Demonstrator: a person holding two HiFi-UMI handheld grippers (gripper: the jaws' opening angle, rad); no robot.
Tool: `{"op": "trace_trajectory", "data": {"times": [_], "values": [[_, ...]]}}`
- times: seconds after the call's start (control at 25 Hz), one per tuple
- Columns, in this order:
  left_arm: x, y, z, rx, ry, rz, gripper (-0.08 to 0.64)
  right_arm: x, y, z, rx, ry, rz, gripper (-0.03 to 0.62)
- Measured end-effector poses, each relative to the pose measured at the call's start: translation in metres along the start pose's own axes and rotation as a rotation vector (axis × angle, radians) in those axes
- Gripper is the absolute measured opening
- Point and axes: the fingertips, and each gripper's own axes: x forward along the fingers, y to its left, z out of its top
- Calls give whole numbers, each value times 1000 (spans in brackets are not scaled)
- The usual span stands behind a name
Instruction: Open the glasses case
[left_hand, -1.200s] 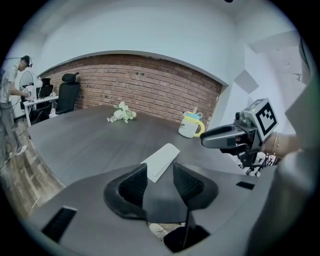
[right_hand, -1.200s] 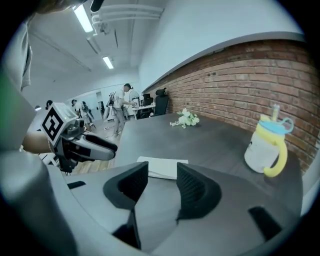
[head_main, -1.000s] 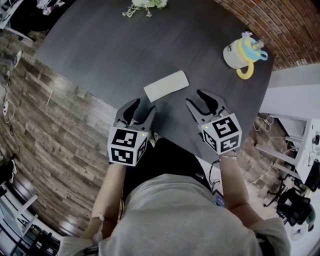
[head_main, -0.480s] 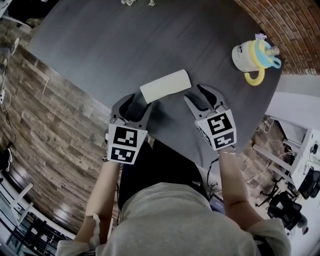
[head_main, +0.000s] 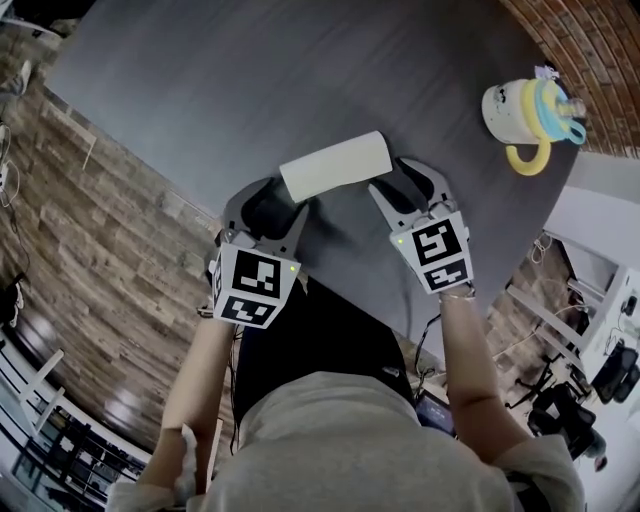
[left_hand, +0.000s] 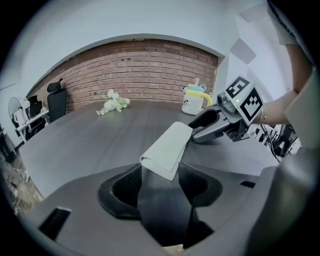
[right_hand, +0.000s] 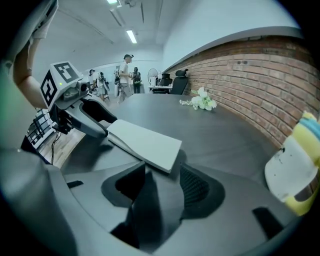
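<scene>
Opening left claw (head_main: 275, 200), right claw (head_main: 398, 178) flanking case (head_main: 334, 165)

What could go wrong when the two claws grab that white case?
The left gripper and the right gripper have just been opening their jaws. One end of the glasses case sits at each mouth, not pinched yet.
1. The case lies loose on the smooth table, so a push from one side may slide or spin it.
2. Jaws closing across lid and base together could clamp it shut instead of opening it.
</scene>
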Motion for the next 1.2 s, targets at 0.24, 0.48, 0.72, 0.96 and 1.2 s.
{"op": "trace_trajectory", "data": {"times": [0.24, 0.48, 0.72, 0.96, 1.2], "values": [[8, 0, -3, -7, 21, 12, 230, 1, -3, 2, -36, -7, -11, 212], [8, 0, 0, -1, 26, 35, 229, -2, -5, 7, -65, -10, -13, 212], [0, 4, 15, 69, -12, 70, 229, -8, -4, 20, -100, -38, -17, 209], [-2, 8, 31, 131, -44, 70, 227, -10, -6, 36, -169, -65, -2, 187], [0, 7, 42, 150, -64, 26, 112, -7, -12, 50, -188, -90, 9, 147]]}}
